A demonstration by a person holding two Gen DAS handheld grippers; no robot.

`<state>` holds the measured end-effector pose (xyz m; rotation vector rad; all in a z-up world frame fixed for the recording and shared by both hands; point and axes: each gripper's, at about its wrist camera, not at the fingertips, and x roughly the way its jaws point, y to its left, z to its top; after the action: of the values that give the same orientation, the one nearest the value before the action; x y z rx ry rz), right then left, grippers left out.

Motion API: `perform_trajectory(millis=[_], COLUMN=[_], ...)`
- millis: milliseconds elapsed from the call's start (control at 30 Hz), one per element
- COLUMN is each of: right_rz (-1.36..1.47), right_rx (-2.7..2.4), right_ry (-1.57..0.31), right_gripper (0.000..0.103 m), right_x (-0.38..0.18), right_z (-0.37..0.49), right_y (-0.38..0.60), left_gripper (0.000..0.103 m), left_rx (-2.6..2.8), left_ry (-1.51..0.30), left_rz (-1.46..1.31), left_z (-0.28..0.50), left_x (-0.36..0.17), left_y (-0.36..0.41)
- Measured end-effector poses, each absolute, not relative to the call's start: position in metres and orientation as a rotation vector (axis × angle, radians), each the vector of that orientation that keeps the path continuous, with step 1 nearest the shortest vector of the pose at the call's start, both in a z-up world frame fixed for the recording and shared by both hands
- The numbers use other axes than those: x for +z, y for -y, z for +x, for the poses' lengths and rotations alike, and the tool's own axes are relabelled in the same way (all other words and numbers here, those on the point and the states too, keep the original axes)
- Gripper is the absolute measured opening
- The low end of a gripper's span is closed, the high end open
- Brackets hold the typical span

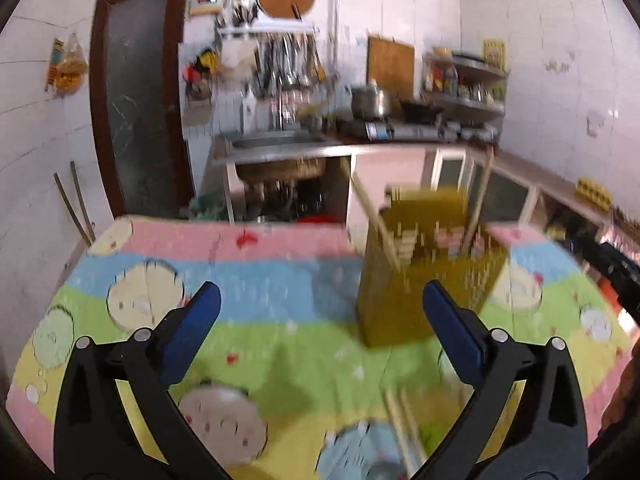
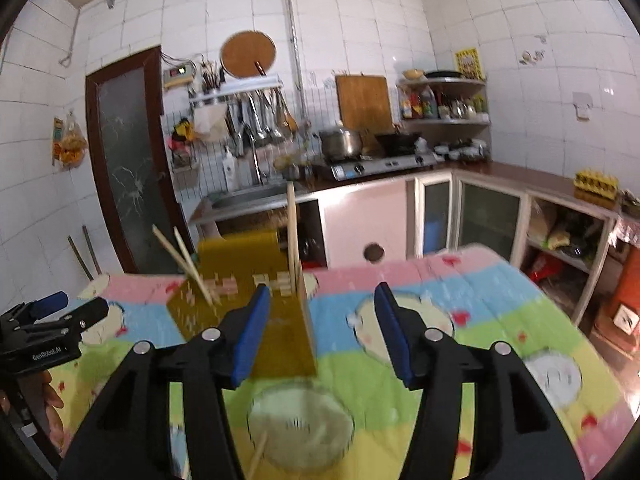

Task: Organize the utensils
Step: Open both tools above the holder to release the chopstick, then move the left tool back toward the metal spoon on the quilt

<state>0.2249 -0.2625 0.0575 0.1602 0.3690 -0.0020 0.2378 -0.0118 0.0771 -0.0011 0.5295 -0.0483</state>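
An olive-yellow utensil holder (image 1: 424, 272) stands on the cartoon-print table cover (image 1: 248, 320), with wooden chopsticks (image 1: 376, 224) leaning out of it. It also shows in the right wrist view (image 2: 248, 312) with chopsticks (image 2: 184, 260) and one upright stick (image 2: 293, 236). Loose chopsticks (image 1: 404, 428) lie on the cover near me; one end (image 2: 258, 456) shows in the right wrist view. My left gripper (image 1: 322, 312) is open and empty, just short of the holder. My right gripper (image 2: 322, 320) is open and empty, beside the holder's right side. The left gripper (image 2: 52, 320) shows at the left of the right wrist view.
Behind the table are a sink counter (image 1: 280, 148), a gas stove (image 2: 380, 166) with a pot and wok, cabinets (image 2: 492, 216) and a dark door (image 1: 136, 104). A red stove (image 2: 624, 308) stands at the far right on the floor.
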Motion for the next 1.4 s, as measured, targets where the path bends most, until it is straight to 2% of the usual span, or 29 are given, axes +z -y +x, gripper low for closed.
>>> perform_trajectory(millis=[433,800,1400], right_rz=[0.165,0.194,0.147], right_rx=[-0.133,-0.192,-0.247], right_ry=[-0.574,-0.634,-0.738], right_gripper=[0.054,0.054,0.054], right_x=[-0.032,-0.054,-0.067], right_z=[0.171,0.168,0.178], right_y=[0.249,0.253,0.245], left_gripper=[0.098,0.098,0.097], left_rx=[-0.073,-0.098,-0.102], left_ry=[-0.648,-0.76,-0.892], left_rz=[-0.003,-0.005,0.028], left_z=[0.184,0.182,0.194], left_x=[0.007,-0.036,-0.062], left_y=[0.007,0.021,0.036])
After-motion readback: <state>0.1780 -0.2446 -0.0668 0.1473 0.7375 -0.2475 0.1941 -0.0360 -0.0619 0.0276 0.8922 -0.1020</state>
